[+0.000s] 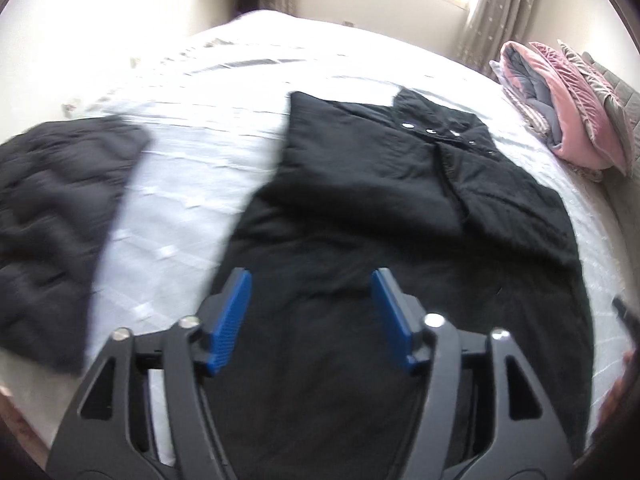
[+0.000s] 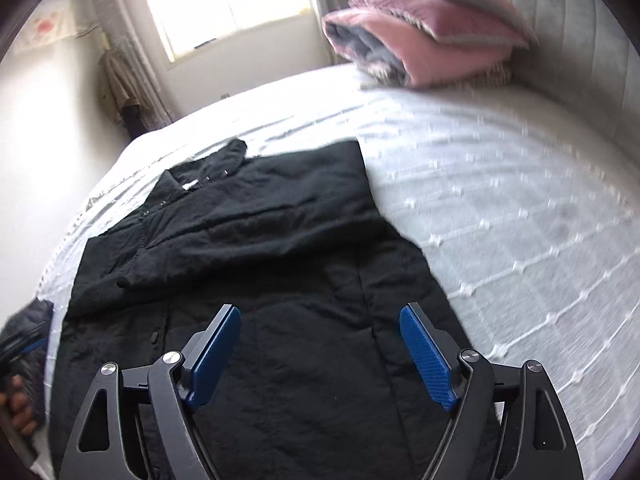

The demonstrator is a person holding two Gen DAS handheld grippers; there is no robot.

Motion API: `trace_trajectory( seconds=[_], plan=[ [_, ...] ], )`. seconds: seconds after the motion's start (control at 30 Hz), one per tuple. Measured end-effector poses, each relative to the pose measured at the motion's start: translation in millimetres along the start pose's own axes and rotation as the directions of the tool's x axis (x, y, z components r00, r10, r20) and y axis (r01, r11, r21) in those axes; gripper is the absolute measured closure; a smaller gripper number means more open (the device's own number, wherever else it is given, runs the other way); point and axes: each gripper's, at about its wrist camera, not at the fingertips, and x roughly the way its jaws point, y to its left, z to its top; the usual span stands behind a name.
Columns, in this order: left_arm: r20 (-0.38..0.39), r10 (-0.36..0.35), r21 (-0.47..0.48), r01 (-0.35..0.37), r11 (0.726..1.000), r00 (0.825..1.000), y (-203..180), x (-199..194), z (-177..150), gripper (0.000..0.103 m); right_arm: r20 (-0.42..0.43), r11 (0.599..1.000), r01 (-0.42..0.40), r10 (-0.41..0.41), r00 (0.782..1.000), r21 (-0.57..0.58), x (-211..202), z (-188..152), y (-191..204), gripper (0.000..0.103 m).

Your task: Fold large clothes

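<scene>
My left tongs (image 1: 312,312) and right tongs (image 2: 320,350) both gape wide, empty, over the near part of the black coat (image 1: 400,208), which lies spread on the white bed (image 2: 500,208).

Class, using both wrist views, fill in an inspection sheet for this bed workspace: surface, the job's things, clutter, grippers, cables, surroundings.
Surface: bed with a white textured cover, mostly bare on one side.
Job's things: black coat lying spread flat, snap buttons near the collar, sleeves folded in over the body; second dark garment apart from it at the bed's edge, blurred.
Clutter: pink and grey folded blankets stacked by the headboard.
Grippers: left gripper open above the coat, nothing between the pads; right gripper open above the coat, holding nothing.
Cables: nothing seen.
Surroundings: bright window, curtains, padded headboard, pale walls.
</scene>
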Motion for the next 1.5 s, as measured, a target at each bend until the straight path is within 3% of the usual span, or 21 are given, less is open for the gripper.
trace_trajectory(
  seconds=[0.1,0.23,0.37,0.53,0.67,0.77,0.9,1.0,1.13,1.3,1.43,1.5],
  plan=[
    [0.036,0.042,-0.005,-0.042,0.999,0.998,20,-25,-22,0.031,0.057,0.998,0.027,-0.024,0.998,-0.051,-10,-1,9,0.017],
    [0.058,0.037,-0.067,-0.033,0.997,0.998,50,-38,-50,0.023,0.084,0.995,0.026,-0.017,0.996,-0.100,-16,-4,13,0.015],
    [-0.012,0.038,-0.105,-0.039,0.994,0.999,77,-33,-80,0.023,0.006,0.985,-0.147,0.148,0.989,-0.096,-15,-16,-3,0.015],
    [-0.070,0.021,-0.097,-0.027,0.995,0.997,102,-35,-117,0.023,-0.066,0.998,-0.058,0.059,0.996,0.026,-23,-40,-53,0.015],
    [-0.109,-0.009,-0.117,-0.004,0.993,0.994,122,-37,-139,0.023,-0.091,0.979,-0.131,0.147,0.985,0.156,-54,-81,-108,0.015],
    [-0.126,-0.072,-0.123,0.056,0.991,0.989,127,-37,-154,0.023,-0.136,0.954,-0.178,0.215,0.967,0.243,-70,-114,-144,0.016],
    [-0.153,-0.091,-0.113,0.074,0.991,0.984,131,-33,-167,0.025,-0.159,0.937,-0.204,0.256,0.954,0.284,-90,-150,-173,0.027],
    [-0.142,-0.155,-0.142,0.135,0.981,0.978,135,-37,-171,0.035,-0.154,0.905,-0.282,0.343,0.927,0.320,-98,-162,-180,0.044],
    [-0.135,-0.193,-0.157,0.172,0.973,0.972,140,-41,-175,0.039,-0.161,0.898,-0.280,0.348,0.923,0.340,-101,-171,-185,0.058],
    [-0.175,-0.271,-0.193,0.237,0.952,0.946,141,-33,-186,0.039,-0.177,0.879,-0.242,0.337,0.925,0.410,-99,-192,-205,0.058],
    [-0.177,-0.266,-0.191,0.232,0.954,0.948,136,-36,-190,0.039,-0.163,0.859,-0.262,0.363,0.917,0.439,-97,-202,-212,0.058],
    [-0.176,-0.292,-0.205,0.255,0.945,0.940,133,-35,-192,0.038,-0.170,0.860,-0.276,0.377,0.911,0.428,-96,-203,-208,0.058]
  ],
)
